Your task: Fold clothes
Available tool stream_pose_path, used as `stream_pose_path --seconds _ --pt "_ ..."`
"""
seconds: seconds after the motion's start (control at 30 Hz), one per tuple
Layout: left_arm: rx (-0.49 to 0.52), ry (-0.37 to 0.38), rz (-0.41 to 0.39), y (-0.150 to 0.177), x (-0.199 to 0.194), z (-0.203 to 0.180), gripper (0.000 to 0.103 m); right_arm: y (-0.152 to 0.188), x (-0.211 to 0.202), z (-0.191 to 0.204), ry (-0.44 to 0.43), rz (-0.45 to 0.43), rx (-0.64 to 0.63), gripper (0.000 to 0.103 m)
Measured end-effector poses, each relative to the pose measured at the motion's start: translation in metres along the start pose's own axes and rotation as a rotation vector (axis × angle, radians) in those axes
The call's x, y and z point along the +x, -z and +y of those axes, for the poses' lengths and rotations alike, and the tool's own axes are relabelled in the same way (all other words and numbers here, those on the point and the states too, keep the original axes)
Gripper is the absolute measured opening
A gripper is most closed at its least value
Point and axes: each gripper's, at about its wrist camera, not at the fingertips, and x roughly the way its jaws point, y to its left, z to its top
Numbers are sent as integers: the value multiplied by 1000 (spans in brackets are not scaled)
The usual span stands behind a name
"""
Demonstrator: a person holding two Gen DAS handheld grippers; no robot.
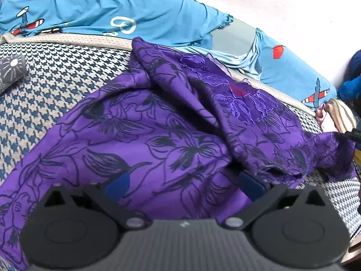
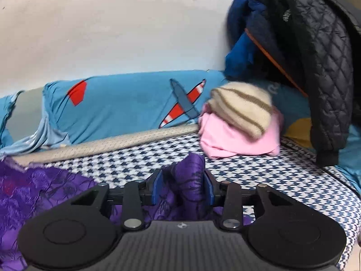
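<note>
No writing we can read; our left gripper (image 1: 183, 187) sits jaws wide over the purple dress (image 1: 144, 131), our right gripper (image 2: 182, 188) pinching its bunched edge.

1 purple garment (image 1: 158, 140), 2 folded clothes: pink (image 2: 237, 140), striped (image 2: 241, 108).

bed (image 1: 56, 85): houndstooth cover, beige edge | purple garment (image 1: 140, 131) crumpled across middle | grey patterned roll (image 1: 11, 72) at left edge | pink cloth (image 2: 239, 140) at far edge, striped knit (image 2: 241, 106) on top | blue plane-print sheet (image 2: 126, 106) along back
</note>
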Motion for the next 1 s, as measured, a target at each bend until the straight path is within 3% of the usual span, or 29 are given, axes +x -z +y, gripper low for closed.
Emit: stream_pose_path --seconds 0.4,0.63,0.77,1.0 --pt "-16 -34 -8 -2 -2 10 103 0 -39 31 -121 -86 -82 51" --pt "-14 -38 -13 -3 -6 13 103 -1 -48 34 -78 -139 -84 64" --pt "-27 -43 -18 -4 -7 15 103 0 -53 30 -151 -134 -61 65" --pt "-24 -54 -12 -4 -5 13 103 18 -70 65 -405 -48 -167 65"
